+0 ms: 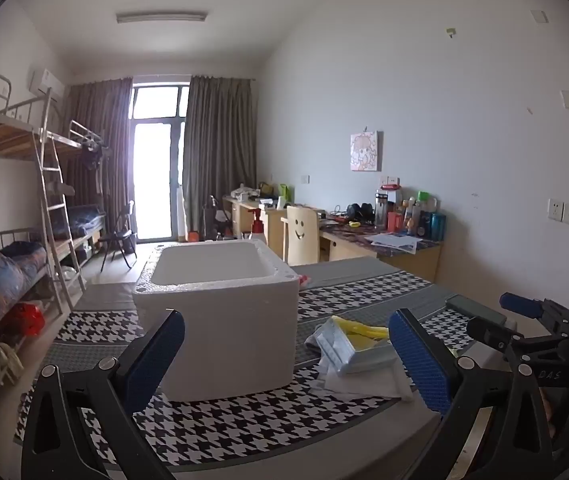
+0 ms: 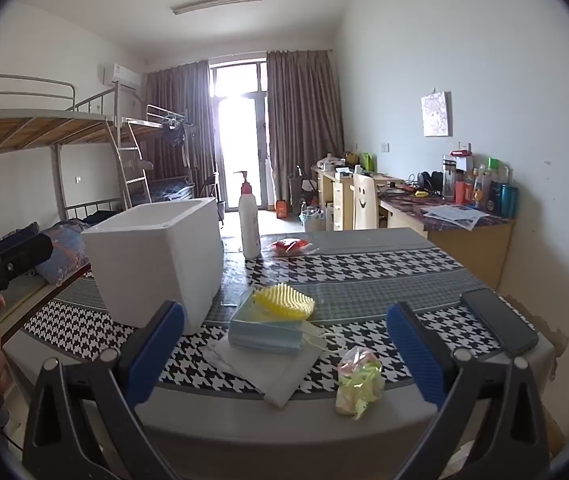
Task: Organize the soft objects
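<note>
Houndstooth-patterned black, white and grey cloth covers the bench (image 2: 364, 276), which stands in a dorm room with metal bunk beds (image 2: 64, 128) on one side and cluttered wooden desks (image 2: 464, 224) along the other wall.

Beyond the right gripper (image 2: 286, 348), ahead and left of its jaws, stands a white open-topped foam box (image 2: 156, 264); past it a white pump bottle with a pink collar (image 2: 249, 220) and a small red-and-clear packet (image 2: 290, 246) sit further back. A dark smartphone (image 2: 498, 324) lies just beyond the right-hand jaw.

Directly between the right jaws, slightly ahead, lie a stack of pale blue face masks (image 2: 268, 330) on folded white cloth sheets (image 2: 272, 368), with a yellow ridged soft brush (image 2: 284, 300) resting on the masks. A clear bag of pastel soft pieces (image 2: 358, 382) lies nearer, towards the right-hand jaw. These jaws stand wide apart, holding nothing.

The left gripper (image 1: 286, 360) also has its jaws spread wide and empty; the foam box fills the space between them, and the mask stack sits just inside its right-hand jaw.
</note>
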`<state>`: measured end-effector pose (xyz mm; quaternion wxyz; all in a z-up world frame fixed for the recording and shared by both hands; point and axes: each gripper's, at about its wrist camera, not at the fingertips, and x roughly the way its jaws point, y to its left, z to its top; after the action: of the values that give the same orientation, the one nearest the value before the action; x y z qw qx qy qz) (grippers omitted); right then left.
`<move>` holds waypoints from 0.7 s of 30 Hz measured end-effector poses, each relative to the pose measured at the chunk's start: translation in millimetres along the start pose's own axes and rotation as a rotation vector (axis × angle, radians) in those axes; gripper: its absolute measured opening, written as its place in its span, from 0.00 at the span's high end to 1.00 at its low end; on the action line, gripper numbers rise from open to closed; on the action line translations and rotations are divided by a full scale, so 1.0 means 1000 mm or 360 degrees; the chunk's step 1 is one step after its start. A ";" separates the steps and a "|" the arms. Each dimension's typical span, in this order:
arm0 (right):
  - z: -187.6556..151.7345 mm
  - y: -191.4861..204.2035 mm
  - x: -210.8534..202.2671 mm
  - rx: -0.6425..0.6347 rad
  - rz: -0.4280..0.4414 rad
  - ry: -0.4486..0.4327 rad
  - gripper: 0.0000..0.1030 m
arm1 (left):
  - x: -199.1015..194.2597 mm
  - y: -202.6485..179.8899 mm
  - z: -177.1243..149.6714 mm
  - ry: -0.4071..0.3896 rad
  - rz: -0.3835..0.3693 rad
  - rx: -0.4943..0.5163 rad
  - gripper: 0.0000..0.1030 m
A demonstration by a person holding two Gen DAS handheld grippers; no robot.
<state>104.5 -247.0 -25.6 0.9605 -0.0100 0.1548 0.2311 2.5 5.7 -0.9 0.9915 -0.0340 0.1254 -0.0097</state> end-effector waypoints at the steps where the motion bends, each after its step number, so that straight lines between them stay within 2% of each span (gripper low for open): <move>1: 0.000 0.000 0.000 -0.0001 0.0000 -0.0001 0.01 | 0.001 0.001 0.001 0.0002 0.0010 0.0000 0.01; 9: 0.000 0.004 -0.001 -0.0002 0.0011 0.0006 0.01 | 0.004 -0.002 0.003 -0.0025 0.0055 0.0034 0.01; 21: 0.003 0.001 0.000 -0.0017 0.0047 -0.0054 0.01 | -0.004 -0.001 -0.002 -0.0046 0.0047 0.0037 0.01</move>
<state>105.2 -245.8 -22.8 0.9594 -0.0088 0.1374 0.2463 -1.4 4.7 -1.5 0.9935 -0.0208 0.1116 0.0039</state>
